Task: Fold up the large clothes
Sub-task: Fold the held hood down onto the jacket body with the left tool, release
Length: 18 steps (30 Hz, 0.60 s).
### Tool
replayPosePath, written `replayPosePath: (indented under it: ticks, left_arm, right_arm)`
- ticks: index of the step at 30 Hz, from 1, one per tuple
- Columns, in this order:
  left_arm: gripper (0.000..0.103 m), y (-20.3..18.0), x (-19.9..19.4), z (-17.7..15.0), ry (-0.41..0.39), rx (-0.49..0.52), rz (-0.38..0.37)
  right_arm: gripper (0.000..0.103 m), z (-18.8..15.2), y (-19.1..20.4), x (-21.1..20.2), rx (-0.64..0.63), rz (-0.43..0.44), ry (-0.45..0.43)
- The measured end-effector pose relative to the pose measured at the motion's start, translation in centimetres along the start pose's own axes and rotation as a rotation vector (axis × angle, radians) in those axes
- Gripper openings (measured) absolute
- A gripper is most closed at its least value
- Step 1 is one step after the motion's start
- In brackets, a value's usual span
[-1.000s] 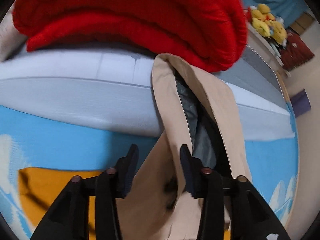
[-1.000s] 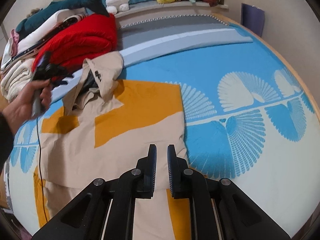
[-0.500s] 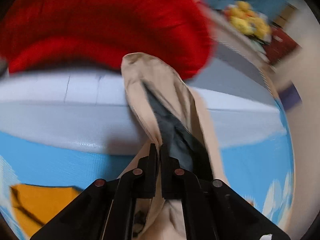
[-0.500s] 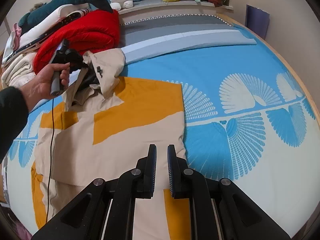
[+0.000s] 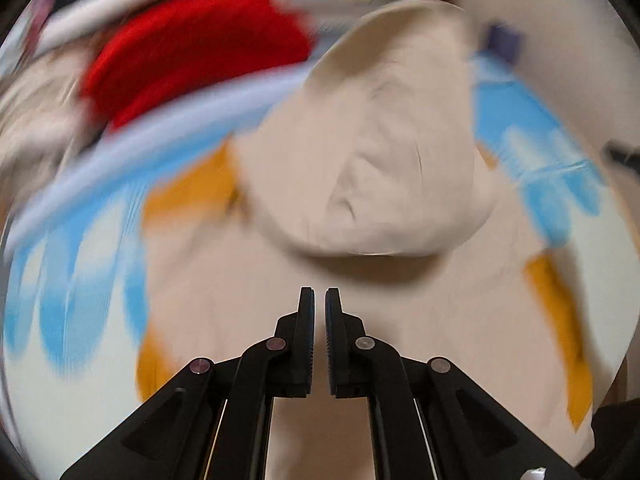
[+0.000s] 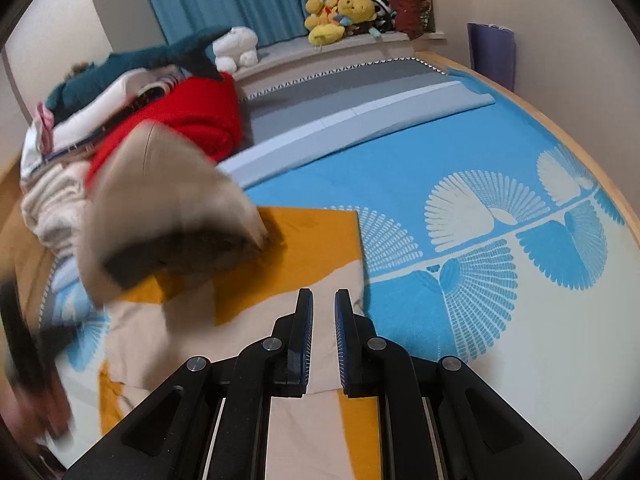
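Both our grippers hang over the beige-and-orange garment on the bed, neither holding cloth.

Our left gripper [image 5: 319, 300] has its jaws almost together, a thin slit between them with nothing in it. Just beyond its tips a beige flap [image 5: 372, 152] of the garment [image 5: 440, 340] billows in the air, blurred. Our right gripper [image 6: 323, 304] shows a narrow empty gap above the garment's near edge. The garment lies spread on the blue fan-patterned bedspread [image 6: 480, 184]; a red blanket [image 6: 200, 116] and plush toys [image 6: 340, 16] sit farther off.
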<state>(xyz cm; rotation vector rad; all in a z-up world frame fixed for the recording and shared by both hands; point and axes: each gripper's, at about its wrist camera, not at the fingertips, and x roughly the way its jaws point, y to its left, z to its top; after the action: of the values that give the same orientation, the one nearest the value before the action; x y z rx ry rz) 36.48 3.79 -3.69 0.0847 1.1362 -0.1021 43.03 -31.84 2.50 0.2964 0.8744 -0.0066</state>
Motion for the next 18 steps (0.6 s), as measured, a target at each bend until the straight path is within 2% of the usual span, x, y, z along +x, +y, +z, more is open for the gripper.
replayPosePath:
  ticks: [3,6,8,11,13,16,18]
  left_arm:
    - [0.005,2.1,-1.1,-2.6,0.036,-0.181,-0.030]
    - [0.010,3.4,-1.8,-2.6,-0.003,-0.345,-0.094]
    - [0.014,3.0,-1.0,-1.5,-0.025,-0.386,-0.133]
    - [0.019,2.8,0.4,0.1,-0.018,-0.412,-0.195]
    - [0.029,2.9,1.8,1.6,-0.019,-0.440,-0.236]
    - [0.039,4.4,3.9,2.8,-0.012,-0.497,-0.252]
    - [0.039,5.9,6.0,2.6,0.017,-0.565,-0.287]
  right_arm:
    - [0.018,-0.7,0.4,-0.5,0.023,0.030,-0.002]
    - [0.019,-1.6,1.6,0.1,0.017,0.076,0.025]
    - [0.019,-2.1,2.7,0.6,0.002,0.095,0.037]
    - [0.019,-2.7,4.1,1.9,0.018,0.151,0.063]
    - [0.021,-3.0,5.2,3.0,0.030,0.205,0.087]
    - [0.037,-3.3,7.5,5.3,0.036,0.282,0.137]
    - [0.051,-3.6,9.3,7.0,0.023,0.320,0.170]
